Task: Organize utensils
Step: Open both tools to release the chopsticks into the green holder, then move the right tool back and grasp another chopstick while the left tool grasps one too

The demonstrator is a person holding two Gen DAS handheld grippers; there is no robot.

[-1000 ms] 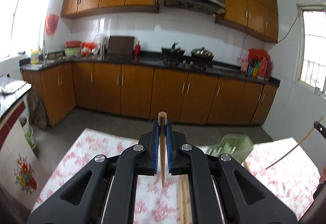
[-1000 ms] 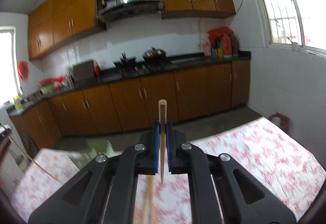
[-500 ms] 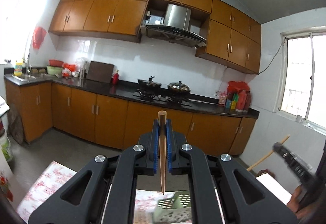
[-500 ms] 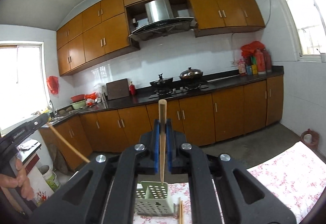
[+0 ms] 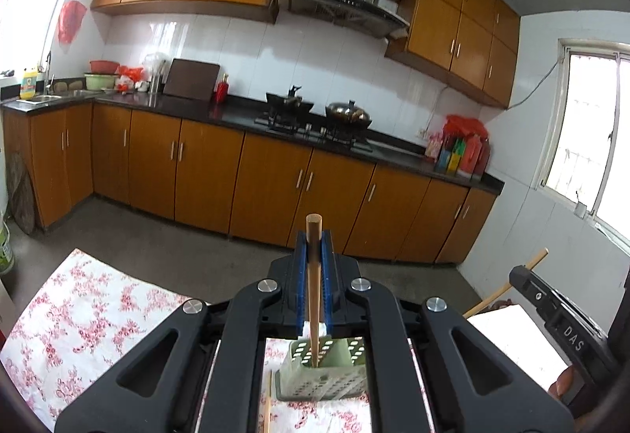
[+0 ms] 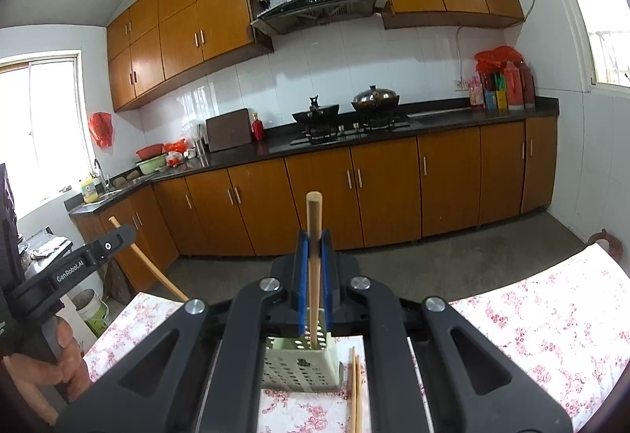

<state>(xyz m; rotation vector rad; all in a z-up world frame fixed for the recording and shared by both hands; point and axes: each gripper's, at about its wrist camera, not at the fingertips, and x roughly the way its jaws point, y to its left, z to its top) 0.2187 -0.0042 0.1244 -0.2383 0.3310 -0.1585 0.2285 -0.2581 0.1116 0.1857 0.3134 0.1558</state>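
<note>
My left gripper (image 5: 314, 248) is shut on a wooden chopstick (image 5: 314, 287) held upright, its lower tip over the open top of a pale green perforated utensil holder (image 5: 323, 374). My right gripper (image 6: 314, 248) is shut on another wooden chopstick (image 6: 314, 275), its tip over the same holder (image 6: 301, 366). Each gripper shows in the other's view, the right one (image 5: 559, 318) at the right edge and the left one (image 6: 78, 267) at the left edge, each with its chopstick. The holder stands on a table with a red floral cloth (image 6: 551, 338).
Loose chopsticks lie on the cloth beside the holder (image 6: 354, 389), one also in the left wrist view (image 5: 268, 401). Beyond the table edge are the grey floor, brown kitchen cabinets (image 5: 275, 181) and a counter with a stove and pots (image 6: 346, 118).
Both grippers have tilted up from the table and then partly back down. The holder now sits right under both chopstick tips. Both stay shut on their chopsticks.
</note>
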